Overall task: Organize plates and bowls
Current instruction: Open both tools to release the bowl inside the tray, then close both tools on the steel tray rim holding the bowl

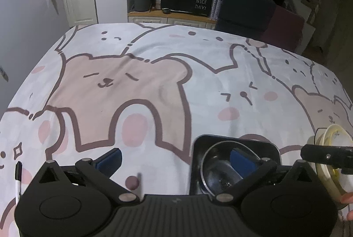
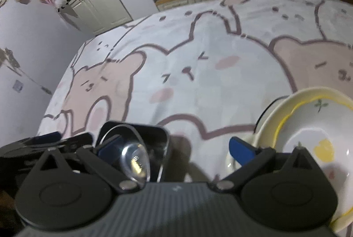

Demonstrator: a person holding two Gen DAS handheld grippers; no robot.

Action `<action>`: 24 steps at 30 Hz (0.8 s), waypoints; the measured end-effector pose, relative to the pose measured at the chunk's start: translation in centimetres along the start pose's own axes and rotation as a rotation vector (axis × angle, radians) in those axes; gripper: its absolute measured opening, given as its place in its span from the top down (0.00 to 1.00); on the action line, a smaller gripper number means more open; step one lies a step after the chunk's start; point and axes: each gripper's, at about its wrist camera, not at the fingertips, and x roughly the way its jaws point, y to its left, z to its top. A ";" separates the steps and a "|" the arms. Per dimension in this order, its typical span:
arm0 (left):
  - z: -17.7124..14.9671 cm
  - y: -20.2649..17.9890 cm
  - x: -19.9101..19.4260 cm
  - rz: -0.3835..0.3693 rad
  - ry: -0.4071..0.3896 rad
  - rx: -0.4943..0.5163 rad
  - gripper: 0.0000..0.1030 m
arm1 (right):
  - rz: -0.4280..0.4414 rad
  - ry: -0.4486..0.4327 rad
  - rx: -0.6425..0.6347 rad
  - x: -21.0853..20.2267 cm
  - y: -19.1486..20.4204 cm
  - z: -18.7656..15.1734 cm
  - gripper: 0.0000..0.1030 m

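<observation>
A shiny metal bowl (image 1: 222,173) sits inside a black square plate (image 1: 236,142) on the bear-print tablecloth; both show in the right wrist view, bowl (image 2: 134,157) and plate (image 2: 152,133). A cream bowl with a yellow rim (image 2: 315,135) rests in a cream plate (image 2: 271,118) at the right; the stack shows in the left wrist view (image 1: 333,140). My left gripper (image 1: 176,162) is open, its right finger over the metal bowl. My right gripper (image 2: 174,148) is open between the two stacks, holding nothing.
A black marker (image 1: 17,173) lies at the table's left front. A dark chair (image 1: 245,10) stands at the far edge. A wall (image 1: 22,16) runs along the left. The other gripper's black arm (image 1: 326,155) crosses in front of the cream stack.
</observation>
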 end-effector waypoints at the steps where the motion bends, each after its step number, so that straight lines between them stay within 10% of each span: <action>1: 0.0 0.3 0.0 -0.002 0.005 -0.008 0.00 | -0.018 0.002 -0.007 0.1 -0.1 0.0 0.00; 8: -0.1 2.1 0.1 0.031 0.016 -0.051 0.00 | -0.033 -0.004 -0.063 0.2 0.5 0.3 0.00; 15: -0.1 2.3 0.3 0.033 0.042 -0.041 0.13 | 0.023 0.085 -0.028 1.0 1.0 0.3 0.48; 24: -0.3 1.5 0.7 0.003 0.077 0.004 0.38 | 0.030 0.158 -0.020 2.3 1.3 -0.7 0.73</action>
